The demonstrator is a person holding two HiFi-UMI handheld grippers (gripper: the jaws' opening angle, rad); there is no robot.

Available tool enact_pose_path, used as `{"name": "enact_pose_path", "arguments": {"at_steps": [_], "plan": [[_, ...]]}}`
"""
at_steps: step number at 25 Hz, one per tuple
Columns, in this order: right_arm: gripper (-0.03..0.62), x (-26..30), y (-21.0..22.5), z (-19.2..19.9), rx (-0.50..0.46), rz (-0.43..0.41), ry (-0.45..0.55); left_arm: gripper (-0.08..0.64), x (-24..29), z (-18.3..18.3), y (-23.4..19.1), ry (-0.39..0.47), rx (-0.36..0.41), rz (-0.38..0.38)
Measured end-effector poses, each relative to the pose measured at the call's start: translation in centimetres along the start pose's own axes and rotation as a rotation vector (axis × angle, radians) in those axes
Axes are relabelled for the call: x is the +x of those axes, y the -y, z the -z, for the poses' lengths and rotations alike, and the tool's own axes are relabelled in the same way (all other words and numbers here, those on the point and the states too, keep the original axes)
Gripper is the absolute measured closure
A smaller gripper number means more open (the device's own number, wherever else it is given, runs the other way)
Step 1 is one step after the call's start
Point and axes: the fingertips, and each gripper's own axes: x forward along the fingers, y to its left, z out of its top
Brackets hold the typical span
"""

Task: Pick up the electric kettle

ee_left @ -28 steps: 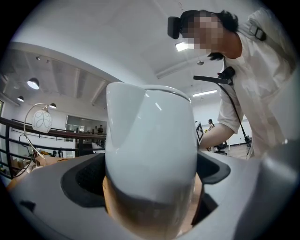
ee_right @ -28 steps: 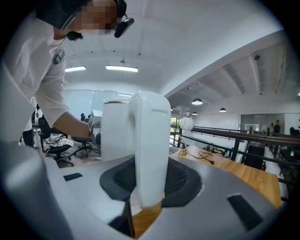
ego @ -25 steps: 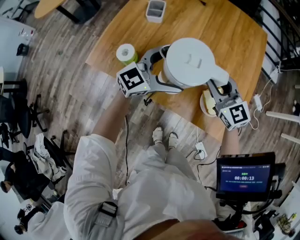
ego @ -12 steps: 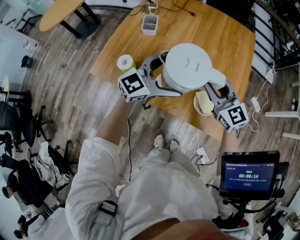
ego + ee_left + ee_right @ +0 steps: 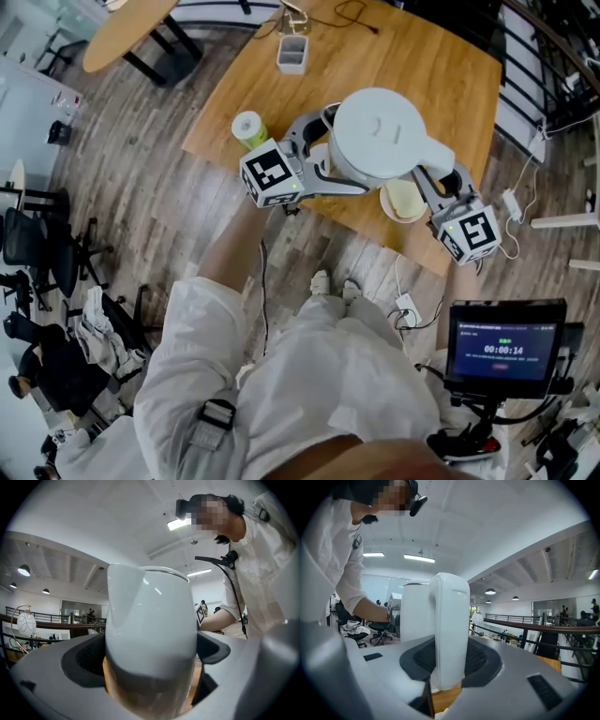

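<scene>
Roll: a green-and-white roll stands on the wooden table, near the left gripper's marker cube but not touching it.

Left gripper: it comes at the kettle from the left of the head view, pointing about level. Its jaws are spread wide and closed on the kettle's spout side. In the left gripper view the dark pads sit against the white wall on either side, below the spout.

Electric kettle: it is upright with its lid on top, between the two grippers and above the near part of the table. Its spout faces the left gripper and its handle faces the right one. The spout-to-handle line therefore runs from jaws to jaws, and the kettle's tall axis is vertical.

Base: a pale round disc lies on the table, just below and to the right of the kettle body. The kettle looks clear of it, not seated.

Right gripper: it reaches in from the lower right. Its jaws are about half closed and clamped on the upright handle, one pad on each flat side.

Key relation: both grippers are on the kettle from opposite ends, so neither is nearer. Any further lift likely depends on the two rising together to keep the kettle vertical.
</scene>
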Motion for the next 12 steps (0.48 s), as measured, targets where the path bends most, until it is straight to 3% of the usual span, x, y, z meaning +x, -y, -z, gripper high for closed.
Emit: {"name": "enact_pose_path", "arguments": {"at_steps": [12], "plan": [[0.477,-3.2,0.0,-0.8,-0.005,-0.003,0.014,-0.023,1.6,-1.3,2.6,0.007,0.007,-0.006]]}}
